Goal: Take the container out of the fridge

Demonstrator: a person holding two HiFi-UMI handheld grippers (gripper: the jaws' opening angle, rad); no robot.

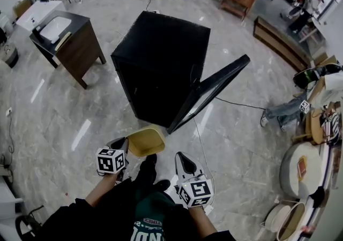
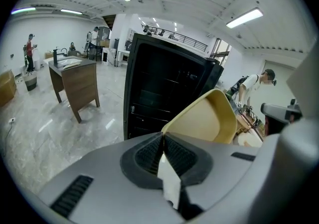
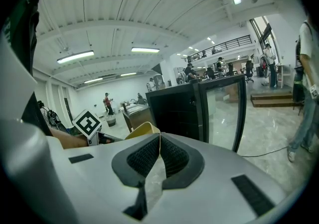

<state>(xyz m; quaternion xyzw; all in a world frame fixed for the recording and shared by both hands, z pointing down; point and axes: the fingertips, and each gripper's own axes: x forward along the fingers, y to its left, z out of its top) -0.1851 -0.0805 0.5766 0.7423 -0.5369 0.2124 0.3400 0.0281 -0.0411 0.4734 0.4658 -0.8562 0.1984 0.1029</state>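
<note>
On the glossy marble floor (image 1: 53, 127), a desk (image 1: 69, 42) stands left of the fridge (image 1: 161, 63). With our left gripper (image 1: 124, 144) we clamp the container (image 1: 146, 142) by its rim, outside the fridge before its open door (image 1: 211, 92). Our right gripper (image 1: 181, 158) is clenched, empty.

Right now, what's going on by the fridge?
A person holds a gripper in each hand. The left gripper is shut on the rim of a yellow container, held clear in front of the black fridge, whose door stands open. The right gripper is shut and empty.
</note>
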